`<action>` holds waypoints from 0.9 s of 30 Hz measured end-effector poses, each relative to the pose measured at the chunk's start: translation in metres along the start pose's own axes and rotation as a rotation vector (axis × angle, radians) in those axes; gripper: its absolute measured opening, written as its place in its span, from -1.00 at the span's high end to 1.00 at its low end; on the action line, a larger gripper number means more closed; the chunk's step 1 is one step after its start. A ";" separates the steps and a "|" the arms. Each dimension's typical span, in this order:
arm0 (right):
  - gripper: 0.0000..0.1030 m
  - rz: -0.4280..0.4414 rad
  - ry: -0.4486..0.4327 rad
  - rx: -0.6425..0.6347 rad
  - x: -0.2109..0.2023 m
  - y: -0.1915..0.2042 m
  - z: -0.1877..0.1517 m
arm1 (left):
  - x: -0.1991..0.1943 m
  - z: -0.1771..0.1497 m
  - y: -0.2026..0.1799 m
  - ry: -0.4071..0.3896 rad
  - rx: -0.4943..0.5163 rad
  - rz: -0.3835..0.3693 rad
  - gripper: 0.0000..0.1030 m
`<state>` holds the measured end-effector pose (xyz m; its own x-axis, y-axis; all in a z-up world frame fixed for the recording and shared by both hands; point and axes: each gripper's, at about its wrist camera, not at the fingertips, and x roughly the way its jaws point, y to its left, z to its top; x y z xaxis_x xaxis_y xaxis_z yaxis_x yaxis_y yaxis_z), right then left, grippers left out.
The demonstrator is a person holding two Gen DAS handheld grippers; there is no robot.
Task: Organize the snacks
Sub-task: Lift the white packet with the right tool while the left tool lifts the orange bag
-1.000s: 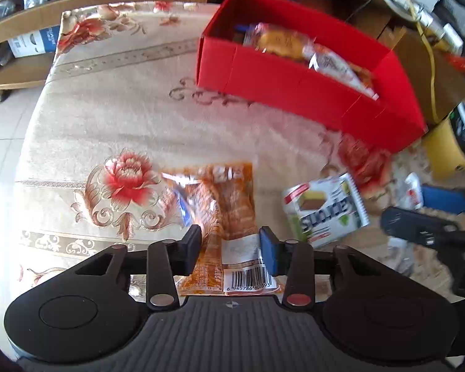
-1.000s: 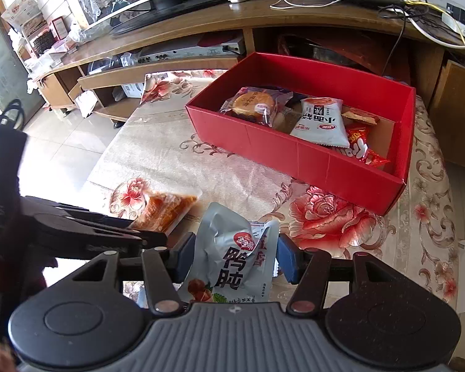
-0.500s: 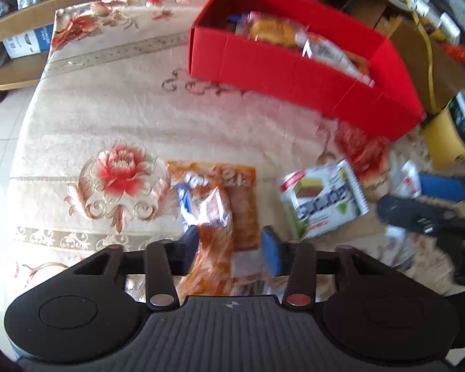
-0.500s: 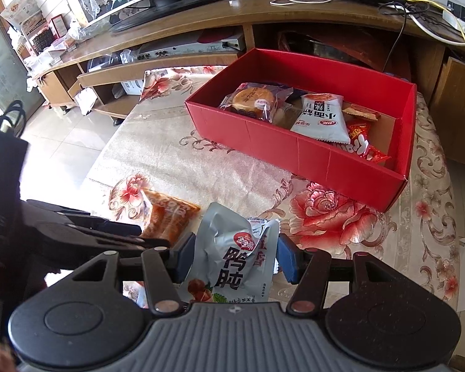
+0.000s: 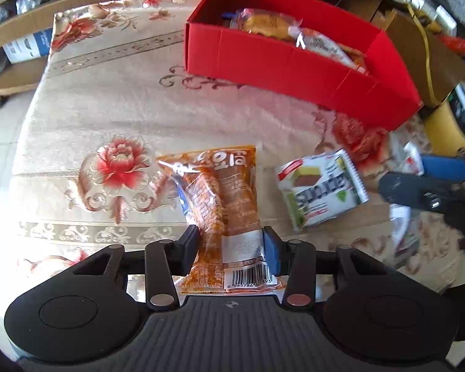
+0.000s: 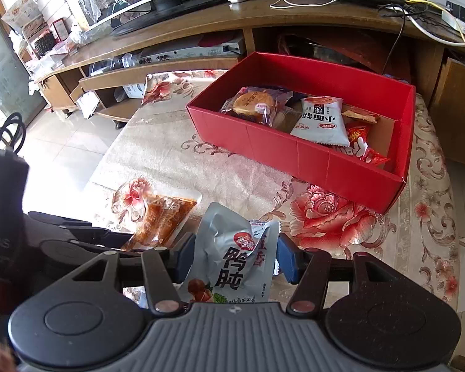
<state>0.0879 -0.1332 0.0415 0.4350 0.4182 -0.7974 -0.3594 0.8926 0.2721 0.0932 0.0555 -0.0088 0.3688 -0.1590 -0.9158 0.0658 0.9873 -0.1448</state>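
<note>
An orange snack packet [image 5: 223,186] lies on the flowered tablecloth, its barcode end between the jaws of my left gripper [image 5: 230,248]. The jaws are closing, and both pads touch the creased packet. My right gripper [image 6: 236,260] is shut on a crumpled silver pouch [image 6: 238,241] just above the cloth, to the right of the orange packet [image 6: 164,217]. The red box [image 6: 263,145] stands at the far right of the table with several snacks inside. A white and green wafer packet [image 5: 321,186] lies between the two grippers.
The table [image 5: 108,93] ends at the left over a tiled floor [image 6: 62,142]. A wooden TV stand [image 6: 201,21] with shelves, a screen and loose cables runs behind it. A cardboard box [image 5: 427,52] sits beyond the red box.
My left gripper's jaws widened and came back in on the orange packet, which now shows a raised fold along its middle. The right gripper and its pouch have stayed put.
</note>
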 end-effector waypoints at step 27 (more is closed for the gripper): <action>-0.06 -0.038 -0.107 0.066 -0.012 -0.029 0.069 | -0.035 0.076 -0.013 -0.198 -0.094 -0.183 0.02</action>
<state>0.1496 -0.1523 0.0802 0.5342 0.3960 -0.7469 -0.2875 0.9160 0.2800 0.1497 0.0482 0.0537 0.5329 -0.3235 -0.7819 0.0646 0.9369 -0.3436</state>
